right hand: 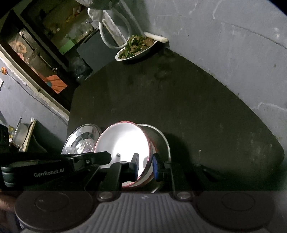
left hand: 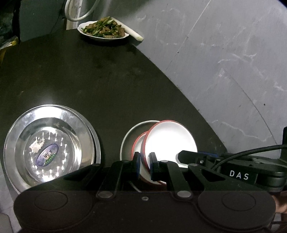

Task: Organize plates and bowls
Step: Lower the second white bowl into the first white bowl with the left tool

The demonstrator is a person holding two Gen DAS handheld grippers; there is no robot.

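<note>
We count two red-rimmed white bowls: the top bowl [left hand: 170, 138] [right hand: 123, 143] tilts inside the lower bowl [left hand: 139, 143], and both sit in a grey metal plate [left hand: 128, 136] [right hand: 159, 136] near the counter's front edge. Just beside it to the left sits a steel plate stack [left hand: 48, 143] [right hand: 82, 138], shiny, sticker in the middle; at least two rims show, and we cannot count further. One dish of food [left hand: 104, 30] [right hand: 136, 46], greens and brown pieces, stands well apart at the far corner, with a white stick [left hand: 132, 32] [right hand: 156, 37] just behind it.

The counter [left hand: 89, 80] [right hand: 161, 98] is dark, scuffed and stained, set against a grey scratched wall [left hand: 224, 53] [right hand: 224, 44]. A white hose [left hand: 79, 16] [right hand: 111, 41] loops behind the dish. In the right wrist view a cluttered shelf [right hand: 44, 44] stands at left.

Left claw [left hand: 145, 162]: narrow, its fingers [left hand: 136, 161] pinching the top bowl's rim on one side. Right claw [right hand: 145, 164]: narrow too, clamped on the same bowl's rim on the opposite side. Each claw shows in the other's view, close alongside.
</note>
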